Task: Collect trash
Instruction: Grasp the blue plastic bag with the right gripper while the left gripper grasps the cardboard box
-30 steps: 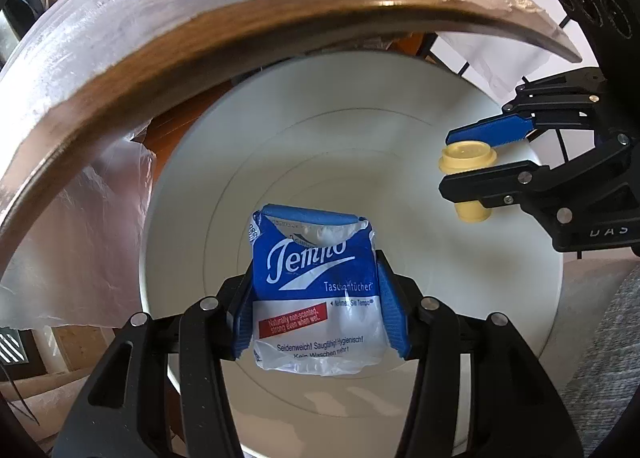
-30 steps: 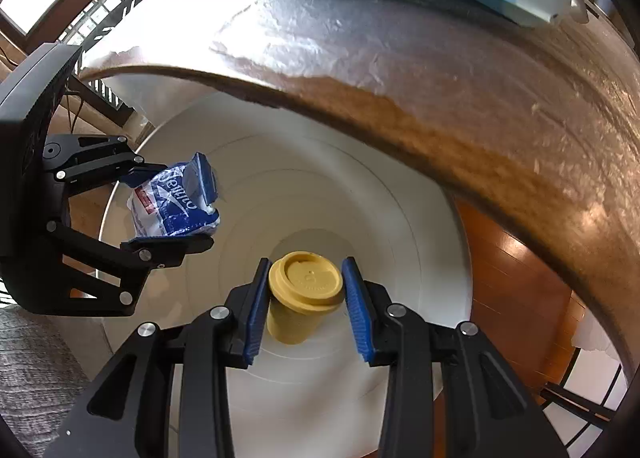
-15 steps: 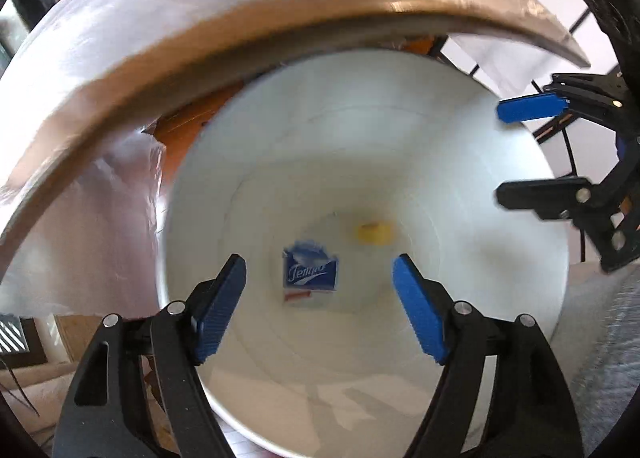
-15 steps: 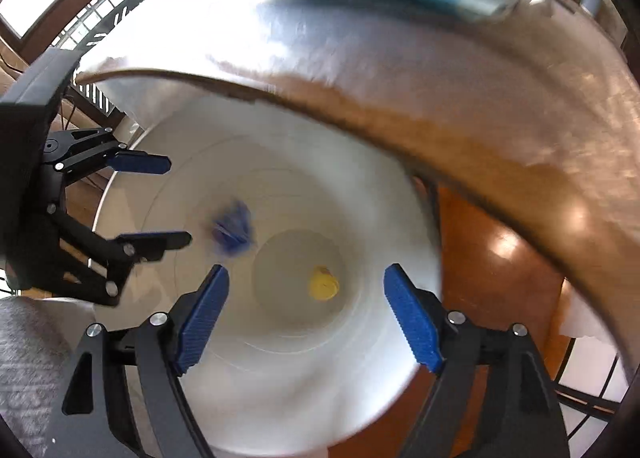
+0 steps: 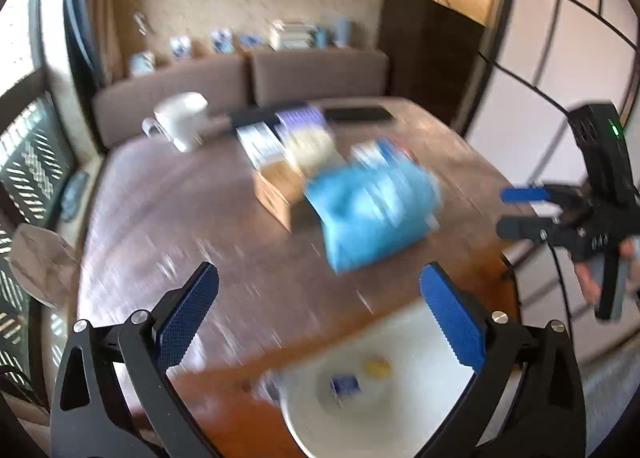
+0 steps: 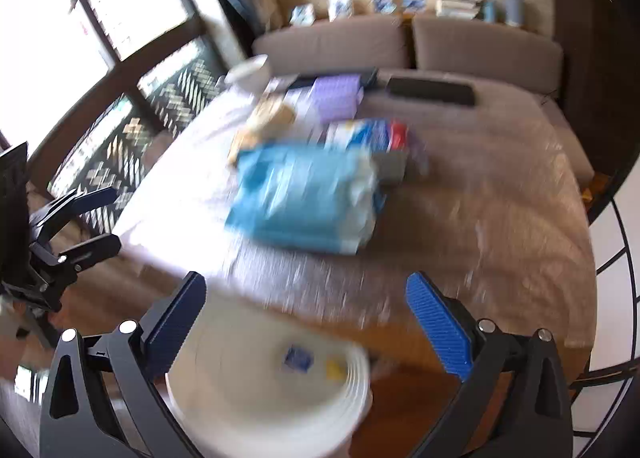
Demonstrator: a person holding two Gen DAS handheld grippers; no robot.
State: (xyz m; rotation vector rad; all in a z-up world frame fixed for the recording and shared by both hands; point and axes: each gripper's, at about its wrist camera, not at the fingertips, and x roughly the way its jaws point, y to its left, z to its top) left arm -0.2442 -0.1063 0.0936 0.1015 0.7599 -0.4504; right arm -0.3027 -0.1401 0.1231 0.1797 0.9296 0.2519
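Note:
A white bin (image 5: 304, 430) stands below the table's near edge. In it lie a blue tissue pack (image 5: 345, 384) and a small yellow cup (image 5: 378, 366). My left gripper (image 5: 318, 274) hangs high above the bin, its jaws opening wide with nothing between them. My right gripper (image 5: 508, 210) is at the right, held by a hand (image 5: 588, 278). The right wrist view is blurred and shows the bin (image 6: 240, 418), tissue pack (image 6: 298, 358) and cup (image 6: 335, 368) below my right gripper (image 6: 306, 280), whose empty jaws are opening. My left gripper (image 6: 114, 216) is at the left.
A round wooden table (image 5: 180, 218) under clear film carries a light blue package (image 5: 372, 210), a cardboard box (image 5: 276, 190), a white cup (image 5: 182, 124), small packs and a black flat device (image 5: 356, 114). A brown sofa (image 5: 280, 74) stands behind it.
Both grippers let go: the tissue pack and the yellow cup fell into the bin. Both jaws spread wide and both hands rose, so the tabletop is in view.

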